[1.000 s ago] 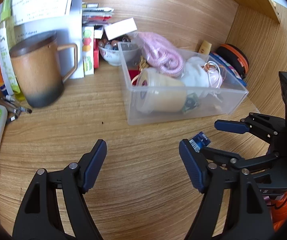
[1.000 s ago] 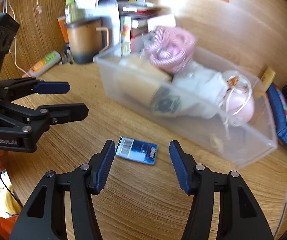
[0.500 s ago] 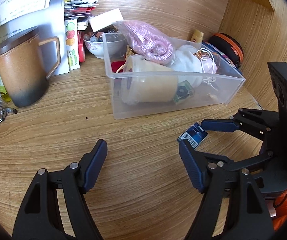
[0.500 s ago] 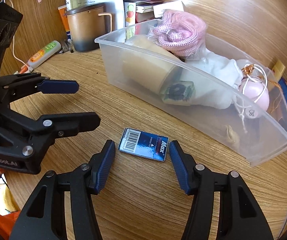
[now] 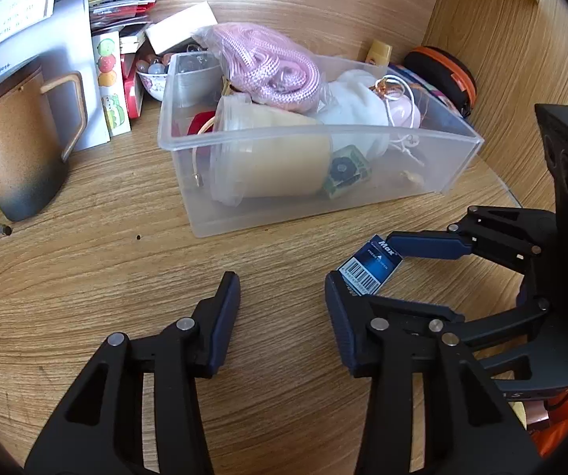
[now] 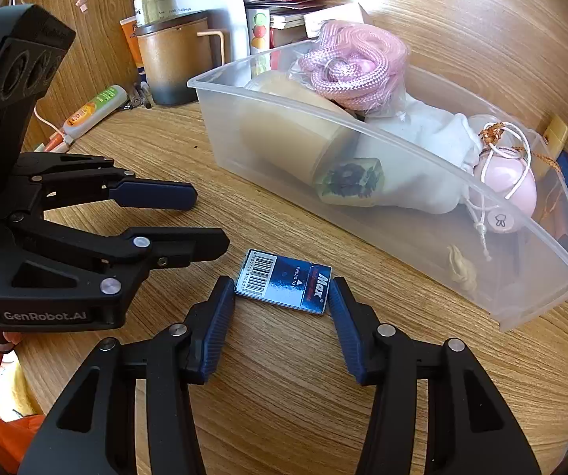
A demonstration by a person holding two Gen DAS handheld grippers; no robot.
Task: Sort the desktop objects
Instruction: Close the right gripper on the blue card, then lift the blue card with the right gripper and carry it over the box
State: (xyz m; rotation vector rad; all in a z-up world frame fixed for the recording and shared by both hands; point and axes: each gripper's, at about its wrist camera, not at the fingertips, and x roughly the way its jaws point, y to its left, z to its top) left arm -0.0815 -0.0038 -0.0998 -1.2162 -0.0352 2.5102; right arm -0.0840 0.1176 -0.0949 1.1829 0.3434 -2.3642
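Observation:
A small blue box (image 6: 284,283) with a barcode and "Max" label lies flat on the wooden desk, just in front of a clear plastic bin (image 6: 402,146). My right gripper (image 6: 282,289) straddles it lengthwise; its jaws are closing and the blue pads touch the box's two short ends. In the left wrist view the blue box (image 5: 371,263) sits between the right gripper's fingers (image 5: 426,244). My left gripper (image 5: 282,281) hovers over bare desk left of the box, jaws closing with nothing between them. The bin (image 5: 315,130) holds pink rope, a cream cup, a white pouch and small items.
A brown mug (image 5: 14,150) stands at the left, with books and a white stand behind it. A tube (image 6: 94,109) and pens lie near the left edge. An orange-trimmed case (image 5: 446,75) sits against the right wall. Wooden walls close the back and right.
My right gripper came down around the blue box and its jaws narrowed onto its ends. My left gripper's jaws narrowed a lot and it shifted toward the bin.

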